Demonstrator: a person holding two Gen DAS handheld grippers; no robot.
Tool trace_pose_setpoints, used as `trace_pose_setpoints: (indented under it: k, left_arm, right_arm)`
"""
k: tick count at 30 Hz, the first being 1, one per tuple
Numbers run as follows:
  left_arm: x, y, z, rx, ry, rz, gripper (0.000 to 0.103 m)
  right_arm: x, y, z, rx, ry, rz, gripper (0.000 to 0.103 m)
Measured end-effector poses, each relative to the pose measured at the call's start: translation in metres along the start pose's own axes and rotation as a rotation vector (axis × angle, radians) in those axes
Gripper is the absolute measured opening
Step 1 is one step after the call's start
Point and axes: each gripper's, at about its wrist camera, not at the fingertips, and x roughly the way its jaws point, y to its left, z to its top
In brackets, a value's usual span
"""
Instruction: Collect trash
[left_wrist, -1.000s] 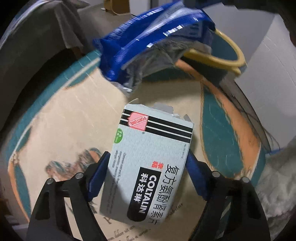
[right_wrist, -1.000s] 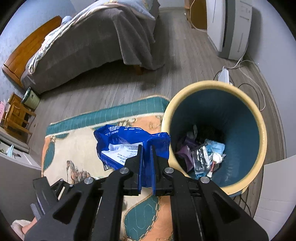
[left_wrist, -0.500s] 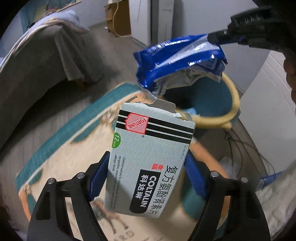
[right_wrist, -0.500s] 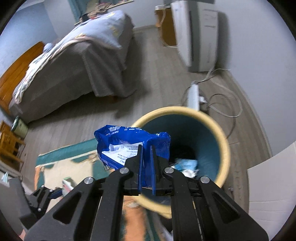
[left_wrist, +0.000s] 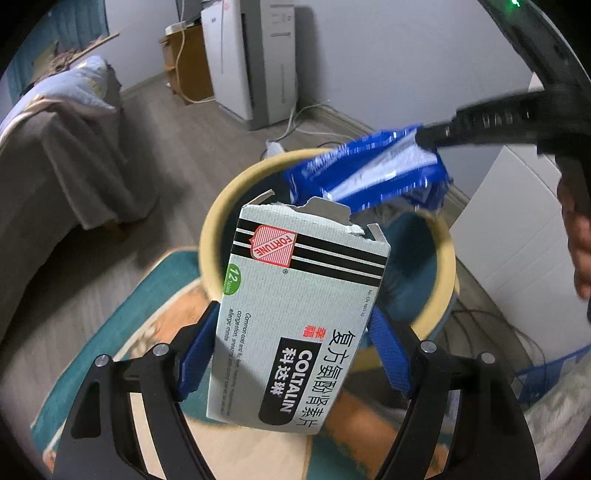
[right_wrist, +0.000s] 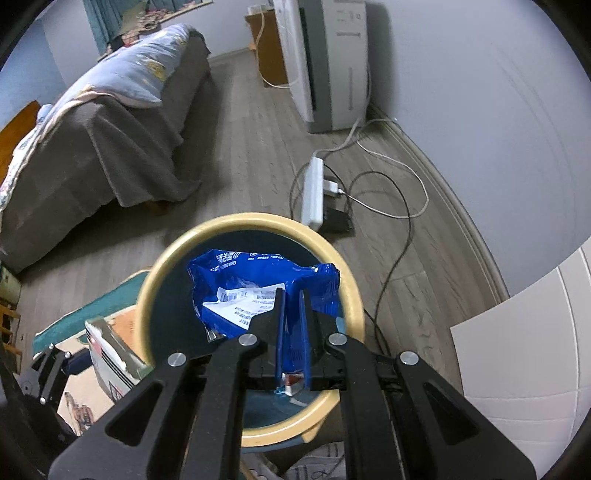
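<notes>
My left gripper (left_wrist: 291, 336) is shut on a torn grey medicine box (left_wrist: 295, 325) marked COLTALIN, held upright just in front of the round bin (left_wrist: 218, 221) with a yellow rim and teal inside. My right gripper (right_wrist: 291, 314) is shut on a crumpled blue wrapper (right_wrist: 243, 284) and holds it over the bin's mouth (right_wrist: 162, 266). The wrapper (left_wrist: 369, 173) and the right gripper's arm also show in the left wrist view above the bin. The box (right_wrist: 114, 350) and left gripper show at the lower left of the right wrist view.
The bin stands at the edge of a teal and cream rug (left_wrist: 122, 325). A bed (right_wrist: 92, 129) with a grey cover is to the left. A white appliance (right_wrist: 325, 55), a power strip (right_wrist: 314, 192) and loose cables lie behind the bin. A white panel (right_wrist: 524, 332) is at right.
Both grippers have moved toward the bin. The blue wrapper is now over the bin's opening, and the medicine box is up at the bin's near rim.
</notes>
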Motion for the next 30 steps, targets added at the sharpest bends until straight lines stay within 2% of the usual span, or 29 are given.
trace_pose_setpoints:
  k: [9, 12, 17, 19, 21, 23, 25, 27, 30]
  left_arm:
    - [0.006, 0.002, 0.034, -0.012, -0.110, -0.006, 0.079]
    - [-0.002, 0.005, 0.040, -0.039, -0.135, 0.006, 0.084]
    - [-0.017, 0.009, 0.040, -0.039, -0.127, 0.022, 0.088]
    - [-0.029, 0.009, 0.037, -0.027, -0.130, 0.056, 0.091]
    - [-0.046, 0.013, 0.030, -0.037, -0.137, 0.082, 0.093]
    - [-0.060, 0.018, 0.023, -0.077, -0.139, 0.089, 0.096]
    - [-0.072, 0.024, 0.017, -0.128, -0.134, 0.089, 0.097]
    - [-0.088, 0.029, 0.013, -0.172, -0.128, 0.093, 0.098]
    - [-0.110, 0.028, 0.005, -0.199, -0.139, 0.129, 0.098]
  right_arm:
    - [0.010, -0.020, 0.002, 0.095, 0.033, 0.044, 0.008]
    - [0.011, -0.018, 0.003, 0.086, 0.036, 0.046, 0.016]
    - [0.007, -0.011, 0.002, 0.058, 0.042, 0.052, 0.017]
    - [0.001, -0.005, 0.001, 0.034, 0.033, 0.056, 0.022]
    - [-0.008, 0.004, -0.003, 0.000, 0.014, 0.053, 0.038]
    - [-0.020, 0.010, -0.007, -0.024, 0.001, 0.063, 0.045]
    - [-0.033, 0.014, -0.012, -0.033, -0.007, 0.084, 0.057]
    - [-0.049, 0.019, -0.016, -0.040, -0.028, 0.090, 0.078]
    - [-0.074, 0.026, -0.027, -0.071, -0.069, 0.098, 0.091]
